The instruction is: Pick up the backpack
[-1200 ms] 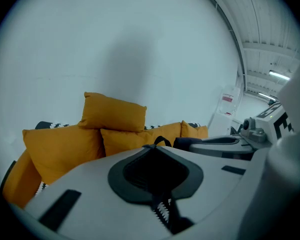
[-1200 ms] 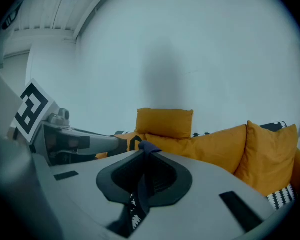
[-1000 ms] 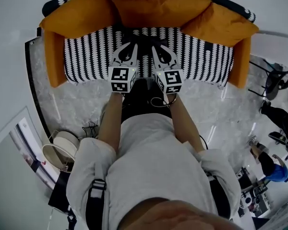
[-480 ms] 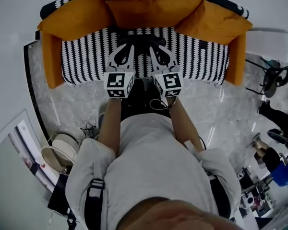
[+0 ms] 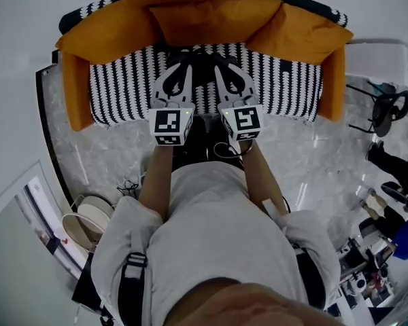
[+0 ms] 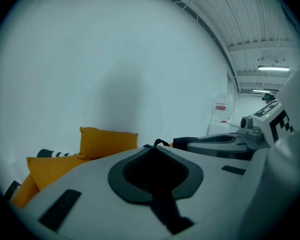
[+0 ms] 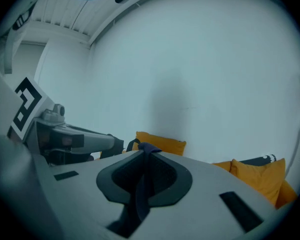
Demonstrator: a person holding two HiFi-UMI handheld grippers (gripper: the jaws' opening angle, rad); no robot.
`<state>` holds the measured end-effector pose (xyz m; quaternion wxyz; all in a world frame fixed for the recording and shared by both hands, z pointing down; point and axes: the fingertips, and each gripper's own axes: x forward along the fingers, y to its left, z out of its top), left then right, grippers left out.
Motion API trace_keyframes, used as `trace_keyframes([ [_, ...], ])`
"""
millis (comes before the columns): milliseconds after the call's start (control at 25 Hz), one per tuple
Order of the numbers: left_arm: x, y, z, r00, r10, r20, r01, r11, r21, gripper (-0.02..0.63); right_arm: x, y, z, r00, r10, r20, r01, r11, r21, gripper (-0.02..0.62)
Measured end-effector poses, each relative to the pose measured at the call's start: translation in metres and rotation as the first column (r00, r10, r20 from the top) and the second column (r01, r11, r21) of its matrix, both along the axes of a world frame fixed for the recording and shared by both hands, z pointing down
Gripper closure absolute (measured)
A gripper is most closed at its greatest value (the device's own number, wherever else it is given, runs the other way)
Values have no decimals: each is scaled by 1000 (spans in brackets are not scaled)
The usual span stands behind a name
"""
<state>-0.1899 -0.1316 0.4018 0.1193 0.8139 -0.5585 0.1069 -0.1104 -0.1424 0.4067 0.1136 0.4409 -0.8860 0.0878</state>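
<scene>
Above the sofa seat, left gripper and right gripper, fingers pinching the black backpack straps tight

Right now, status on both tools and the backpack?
Both shut: left tool on backpack, right tool on its strap. Backpack between tools, at the sofa seat. Nothing blocking above.

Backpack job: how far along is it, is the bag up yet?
Done: the left gripper and right gripper are each shut on a dark strap of the backpack. In hand: the backpack sits between them above the striped sofa seat. Left: lifting it clear; whether it has left the seat cannot be told here.
</scene>
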Motion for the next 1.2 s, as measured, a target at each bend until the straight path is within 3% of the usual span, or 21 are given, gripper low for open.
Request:
trace_keyframes([
  [360,23,2,-28,997,74,-20,-73,996,47,571,24,11,-26,995,97,17,-98,994,43,540],
  [680,47,31,-61,999,54,5,-54,991,124,571,49,44,-59,997,70,29,-72,993,94,540],
  [1200,101,124,-94,1000,17,15,-20,983,181,571,103,142,-90,998,57,34,-61,991,119,540],
])
